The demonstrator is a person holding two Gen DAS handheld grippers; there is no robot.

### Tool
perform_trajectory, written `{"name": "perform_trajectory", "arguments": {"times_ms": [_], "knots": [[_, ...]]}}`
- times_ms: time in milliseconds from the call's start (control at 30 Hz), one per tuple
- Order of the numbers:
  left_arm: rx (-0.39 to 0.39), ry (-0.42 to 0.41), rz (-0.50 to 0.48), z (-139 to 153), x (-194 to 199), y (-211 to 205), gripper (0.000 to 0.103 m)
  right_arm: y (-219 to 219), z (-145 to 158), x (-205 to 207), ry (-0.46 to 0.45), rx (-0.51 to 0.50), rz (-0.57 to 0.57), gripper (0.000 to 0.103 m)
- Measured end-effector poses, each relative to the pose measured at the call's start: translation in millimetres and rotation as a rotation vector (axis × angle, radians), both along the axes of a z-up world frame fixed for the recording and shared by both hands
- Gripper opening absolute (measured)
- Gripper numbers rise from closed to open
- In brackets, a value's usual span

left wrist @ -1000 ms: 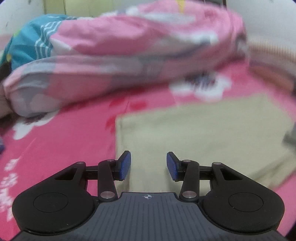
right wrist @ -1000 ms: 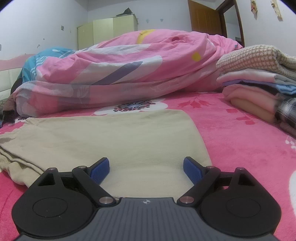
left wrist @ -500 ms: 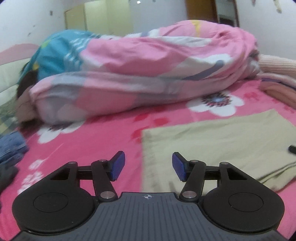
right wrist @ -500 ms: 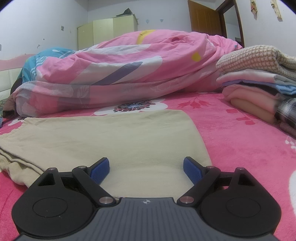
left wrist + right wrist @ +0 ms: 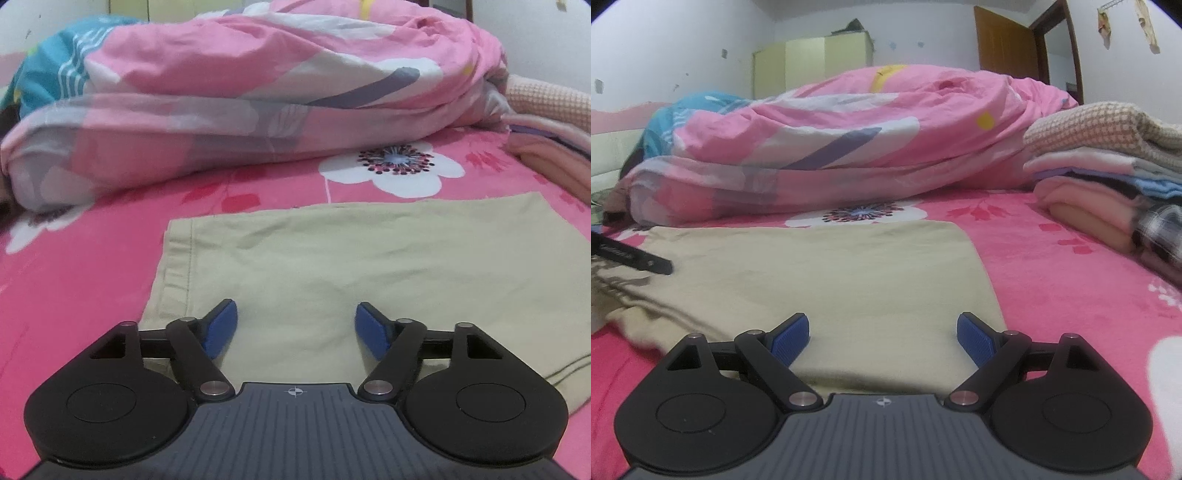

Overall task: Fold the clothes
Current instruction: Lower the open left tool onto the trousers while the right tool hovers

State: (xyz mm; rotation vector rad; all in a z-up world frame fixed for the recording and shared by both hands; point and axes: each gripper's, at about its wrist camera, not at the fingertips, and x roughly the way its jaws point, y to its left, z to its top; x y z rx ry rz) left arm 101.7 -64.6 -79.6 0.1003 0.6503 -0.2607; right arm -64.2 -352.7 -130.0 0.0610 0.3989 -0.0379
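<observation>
A beige garment (image 5: pixel 369 266) lies flat on the pink flowered bed sheet (image 5: pixel 74 277); its hemmed left end shows in the left wrist view. My left gripper (image 5: pixel 295 325) is open and empty, low over the garment's near left part. In the right wrist view the same garment (image 5: pixel 831 273) spreads across the sheet. My right gripper (image 5: pixel 882 338) is open and empty over its near right part. A tip of the left gripper (image 5: pixel 635 256) shows at the left edge, over the garment.
A bunched pink duvet (image 5: pixel 831 147) lies along the back of the bed. A stack of folded clothes (image 5: pixel 1108 177) stands at the right. A wardrobe (image 5: pixel 812 62) and a brown door (image 5: pixel 1008 55) are by the far wall.
My left gripper has swung right and down onto the garment's left end and opened wider. Its tip now shows in the right wrist view. The right gripper has not moved.
</observation>
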Motion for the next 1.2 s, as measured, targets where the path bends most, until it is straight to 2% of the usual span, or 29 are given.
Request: {"name": "perform_trajectory", "arguments": {"times_ms": [133, 167, 267, 367, 667, 733, 867, 1200], "knots": [[-0.045, 0.046, 0.003, 2, 6, 1, 0.095, 0, 12, -17, 0.037, -0.031, 0.002, 0.093], [-0.045, 0.053, 0.006, 3, 7, -1, 0.098, 2, 18, -17, 0.055, -0.051, -0.007, 0.097], [-0.025, 0.061, 0.019, 3, 7, -6, 0.101, 9, 36, -14, 0.068, -0.096, -0.042, 0.097], [-0.014, 0.073, 0.036, 4, 8, -10, 0.103, 11, 46, -9, 0.026, -0.084, -0.044, 0.098], [0.007, 0.093, 0.08, 3, 11, -17, 0.103, -1, 15, 28, 0.121, -0.017, -0.068, 0.098], [0.014, 0.091, 0.084, 2, 10, -19, 0.103, -5, 4, 28, 0.103, -0.002, -0.057, 0.101], [0.016, 0.093, 0.09, 3, 10, -19, 0.103, -8, 0, 23, 0.065, 0.0, -0.044, 0.102], [0.022, 0.095, 0.11, 3, 9, -22, 0.103, -7, -2, 22, 0.047, 0.001, -0.039, 0.102]]}}
